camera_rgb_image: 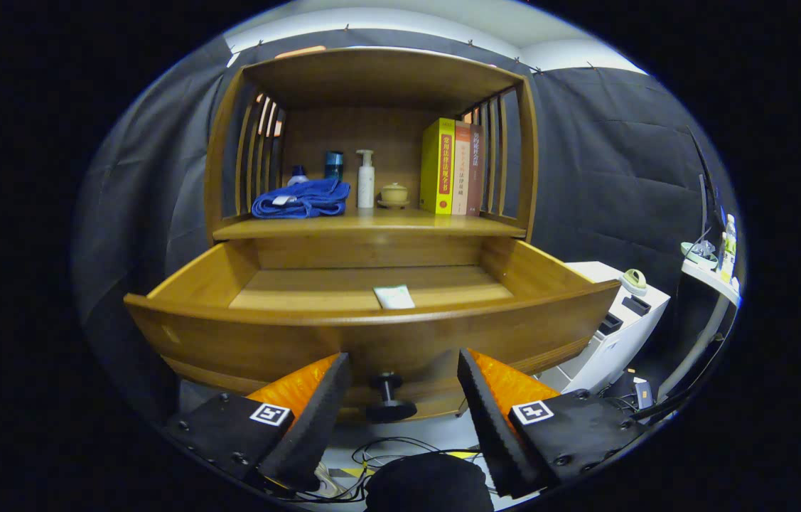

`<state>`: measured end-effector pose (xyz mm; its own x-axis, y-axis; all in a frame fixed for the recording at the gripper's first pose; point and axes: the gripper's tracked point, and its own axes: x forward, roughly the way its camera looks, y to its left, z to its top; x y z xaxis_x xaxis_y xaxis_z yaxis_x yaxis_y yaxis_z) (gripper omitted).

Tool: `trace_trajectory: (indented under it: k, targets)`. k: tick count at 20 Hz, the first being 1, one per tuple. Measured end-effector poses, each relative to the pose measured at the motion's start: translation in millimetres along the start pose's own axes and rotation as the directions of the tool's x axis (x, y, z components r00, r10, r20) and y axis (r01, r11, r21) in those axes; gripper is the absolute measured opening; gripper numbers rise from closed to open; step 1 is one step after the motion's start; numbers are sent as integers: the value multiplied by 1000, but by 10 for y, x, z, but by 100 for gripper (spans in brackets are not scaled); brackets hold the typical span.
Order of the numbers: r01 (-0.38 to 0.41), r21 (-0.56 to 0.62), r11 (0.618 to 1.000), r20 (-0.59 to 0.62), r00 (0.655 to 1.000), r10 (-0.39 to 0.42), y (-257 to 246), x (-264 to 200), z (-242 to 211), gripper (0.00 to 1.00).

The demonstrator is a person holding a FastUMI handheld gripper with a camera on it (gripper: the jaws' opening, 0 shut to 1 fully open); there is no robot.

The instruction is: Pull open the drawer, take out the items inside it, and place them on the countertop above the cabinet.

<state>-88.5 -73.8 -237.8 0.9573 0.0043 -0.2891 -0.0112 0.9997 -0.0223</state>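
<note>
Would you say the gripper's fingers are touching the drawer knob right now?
Apart. The gripper view shows the gripper open, with the knob between the fingers and a plain gap on either side of it.

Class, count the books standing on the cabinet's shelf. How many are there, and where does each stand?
3. All stand upright together at the shelf's right end: a yellow book, a pale book touching it, and a brown book outermost, beside the slats. Others could hide behind them.

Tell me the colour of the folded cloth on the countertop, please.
Blue. The folded cloth shows best in the gripper view, left of the white pump bottle.
</note>
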Motion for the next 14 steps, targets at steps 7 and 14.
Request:
trace_trajectory:
  k: [7,14]
  targets:
    - [-12,77,997,40,999,9,-102,56,666,99]
    - [-88,-47,995,-74,994,84,142,704,1064,99]
